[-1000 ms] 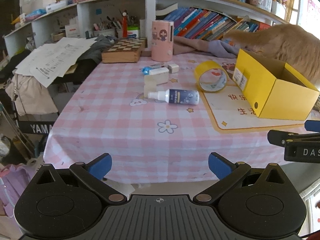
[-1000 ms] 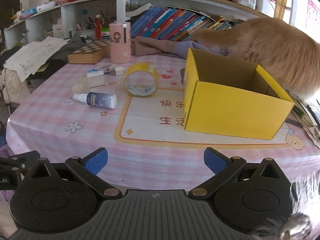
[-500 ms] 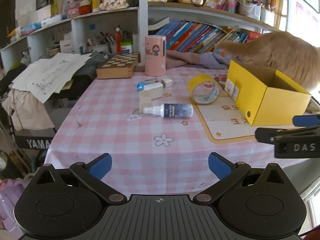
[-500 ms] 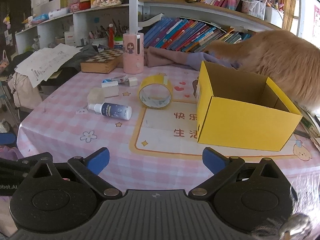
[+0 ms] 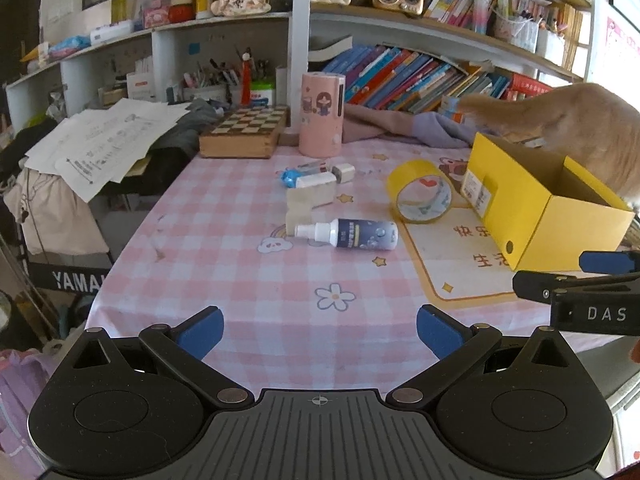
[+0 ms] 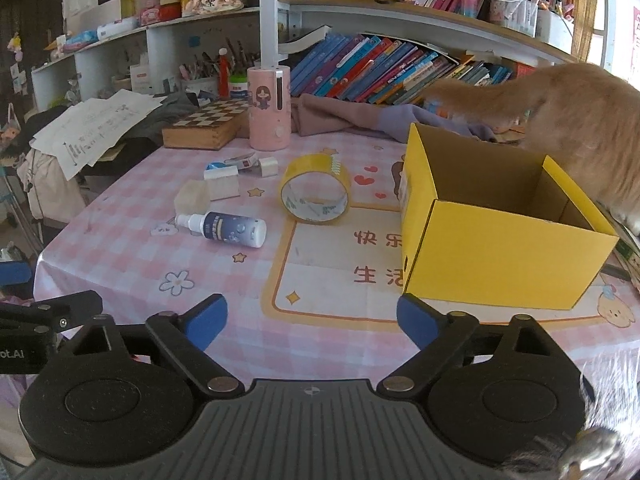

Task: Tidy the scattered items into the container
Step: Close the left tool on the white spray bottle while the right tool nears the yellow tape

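Left of the yellow box (image 6: 500, 248), the spray bottle (image 5: 352, 233) lies crosswise ahead of the wide-open, empty left gripper (image 5: 319, 330); the right gripper (image 6: 312, 318), empty, is closing slightly.

Daylight enters from the upper right, washing out that corner in both views and leaving the far left dim. Focus is sharp at centre; fisheye bending curves the shelves (image 5: 400, 36) toward the dark edges
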### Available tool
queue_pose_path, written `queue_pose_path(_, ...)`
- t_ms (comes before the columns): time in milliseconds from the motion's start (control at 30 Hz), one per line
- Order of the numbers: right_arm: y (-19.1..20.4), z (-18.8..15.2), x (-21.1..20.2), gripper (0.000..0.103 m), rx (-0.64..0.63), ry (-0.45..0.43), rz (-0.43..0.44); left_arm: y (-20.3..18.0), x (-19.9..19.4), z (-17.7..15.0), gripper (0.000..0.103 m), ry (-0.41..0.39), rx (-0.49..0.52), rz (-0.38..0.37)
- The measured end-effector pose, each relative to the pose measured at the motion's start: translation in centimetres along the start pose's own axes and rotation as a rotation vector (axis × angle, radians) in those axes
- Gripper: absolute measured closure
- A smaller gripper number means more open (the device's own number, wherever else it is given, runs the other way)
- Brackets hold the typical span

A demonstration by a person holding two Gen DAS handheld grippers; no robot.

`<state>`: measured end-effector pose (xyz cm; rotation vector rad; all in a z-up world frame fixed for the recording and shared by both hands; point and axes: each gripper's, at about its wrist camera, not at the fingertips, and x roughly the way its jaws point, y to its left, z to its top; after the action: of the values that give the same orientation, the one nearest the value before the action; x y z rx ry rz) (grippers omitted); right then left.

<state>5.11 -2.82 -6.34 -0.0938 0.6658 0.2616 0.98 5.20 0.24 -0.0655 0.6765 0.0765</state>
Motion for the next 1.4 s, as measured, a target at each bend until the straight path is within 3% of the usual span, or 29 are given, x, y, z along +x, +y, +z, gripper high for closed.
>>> queue_pose_path(200,-0.3,1.4,1.9,0.016,-0.006,0.005,0.022,-0.4,1.5,0.9,0.000,0.007,0.013,0.025)
queue_pose_path(367,-0.2,2.5,3.4,0.016,-0.041,0.000,0.033,-0.1,3.0,1.5,0.000,0.031,-0.011,-0.018)
queue_pose_path(567,-0.6,4.5,5.5,0.016,-0.045,-0.009,0.058,-0.4,4.7,2.8,0.000,0.014,-0.005,-0.005)
queue_pose_path(1233,-1.1,8.1,13.3,0.016,-0.097,0.069,0.105,-0.5,11.5,5.5,0.000,0.090,-0.019,0.028)
queue_pose_path(1400,-1.1,8.9,14.8,0.015,-0.107,0.082,0.089,-1.5,12.8,6.1,0.000,0.093,0.023,0.006)
